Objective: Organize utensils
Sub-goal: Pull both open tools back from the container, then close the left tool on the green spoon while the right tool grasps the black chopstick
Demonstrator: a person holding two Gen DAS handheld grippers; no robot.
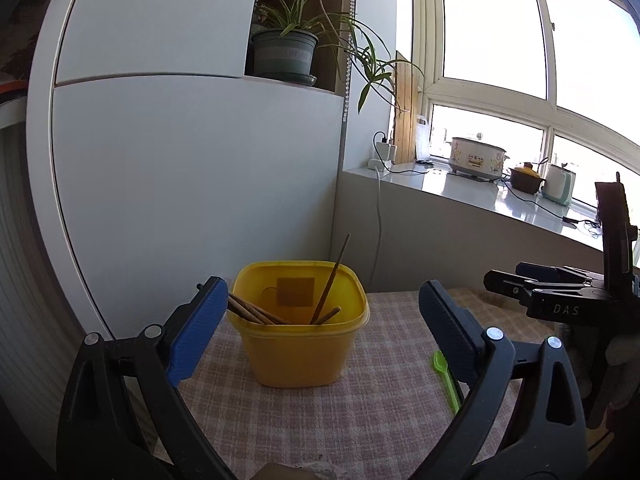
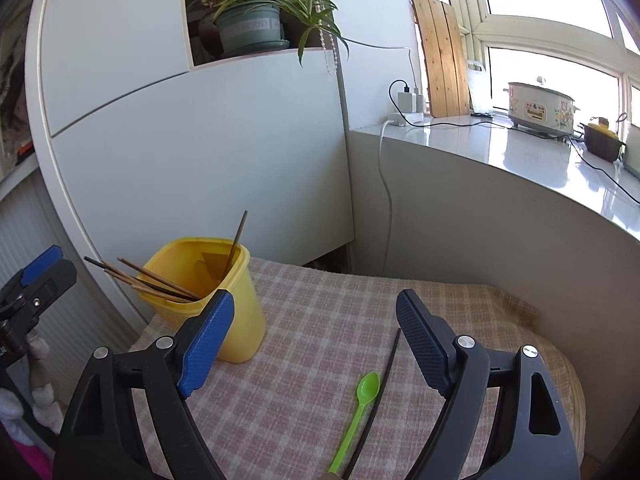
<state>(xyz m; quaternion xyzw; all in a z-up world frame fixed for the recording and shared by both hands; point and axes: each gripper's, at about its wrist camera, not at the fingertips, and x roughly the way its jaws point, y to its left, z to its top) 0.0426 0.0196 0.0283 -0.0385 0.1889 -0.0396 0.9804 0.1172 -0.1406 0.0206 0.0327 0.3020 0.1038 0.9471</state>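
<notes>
The right gripper [image 2: 314,340] had its jaws wide apart with nothing in them. It hung low over the checked cloth [image 2: 320,320] on the surface, likely so it could take the next utensil. Just under it lay a green spoon [image 2: 358,412] and one dark chopstick [image 2: 380,392], side by side. The left gripper [image 1: 320,328] also stood wide apart and empty, facing the yellow tub [image 1: 300,344]. Brown chopsticks [image 2: 160,284] leaned inside the tub, tips over its rim. The tub sat near the cloth's far left edge, by the white cabinet [image 2: 200,160]. The cloth between had open room.
</notes>
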